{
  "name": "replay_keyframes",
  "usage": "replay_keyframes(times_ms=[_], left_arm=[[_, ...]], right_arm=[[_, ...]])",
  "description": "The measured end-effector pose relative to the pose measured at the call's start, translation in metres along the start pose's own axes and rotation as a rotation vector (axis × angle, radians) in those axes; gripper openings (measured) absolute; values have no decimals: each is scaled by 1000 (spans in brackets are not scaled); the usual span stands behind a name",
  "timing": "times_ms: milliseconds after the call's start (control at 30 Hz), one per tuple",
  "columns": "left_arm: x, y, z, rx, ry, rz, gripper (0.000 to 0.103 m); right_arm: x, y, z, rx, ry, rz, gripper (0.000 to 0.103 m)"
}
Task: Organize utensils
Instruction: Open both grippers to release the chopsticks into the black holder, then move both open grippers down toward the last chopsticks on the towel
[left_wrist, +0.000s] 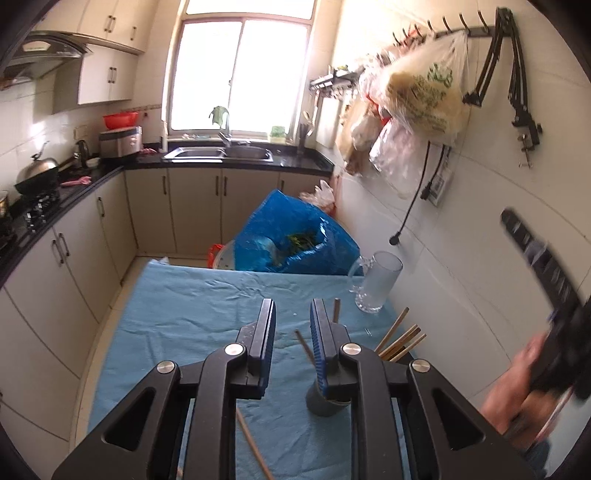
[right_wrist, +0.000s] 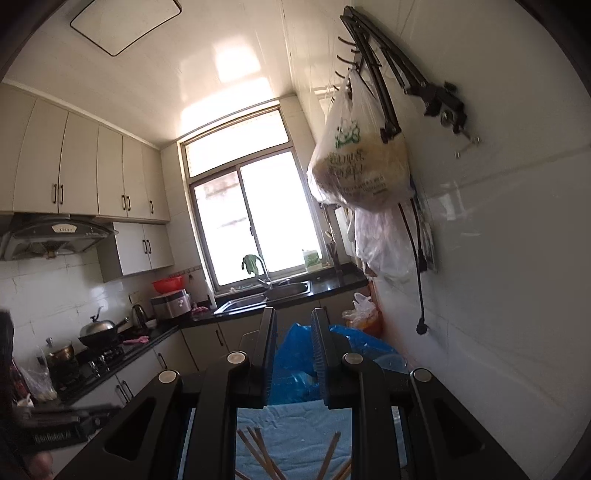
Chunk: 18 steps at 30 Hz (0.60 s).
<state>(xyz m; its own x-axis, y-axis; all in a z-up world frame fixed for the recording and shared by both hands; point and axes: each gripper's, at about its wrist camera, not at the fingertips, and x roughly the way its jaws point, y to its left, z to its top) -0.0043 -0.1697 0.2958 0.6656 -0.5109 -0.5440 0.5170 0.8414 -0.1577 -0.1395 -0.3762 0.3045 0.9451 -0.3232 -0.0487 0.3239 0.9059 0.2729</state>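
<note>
A blue cloth (left_wrist: 192, 306) covers the desk, with a clear glass mug (left_wrist: 376, 282) standing near its far right corner by the tiled wall; beyond it slumps a blue bag (left_wrist: 280, 229) (greens showing inside), while a plastic bag (right_wrist: 360, 162) hangs from wall hooks

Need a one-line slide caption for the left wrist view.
Left gripper, jaws slightly apart and empty, above a grey cup of chopsticks on the blue cloth; glass mug beyond.
</note>
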Motion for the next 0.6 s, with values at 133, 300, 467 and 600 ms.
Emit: replay_keyframes(times_ms=[133, 300, 467, 600], left_arm=[[-30, 10, 3, -11, -28, 24, 25], [-53, 26, -10, 1, -31, 86, 31], [-41, 67, -50, -73, 82, 150, 32], [-15, 109, -94, -160, 208, 220, 35]], right_arm=[[-5, -3, 61, -14, -4, -13, 21], [-7, -10, 102, -50, 78, 54, 34], [-12, 7, 16, -113, 257, 207, 34], [-7, 30, -85, -82, 471, 361, 35]])
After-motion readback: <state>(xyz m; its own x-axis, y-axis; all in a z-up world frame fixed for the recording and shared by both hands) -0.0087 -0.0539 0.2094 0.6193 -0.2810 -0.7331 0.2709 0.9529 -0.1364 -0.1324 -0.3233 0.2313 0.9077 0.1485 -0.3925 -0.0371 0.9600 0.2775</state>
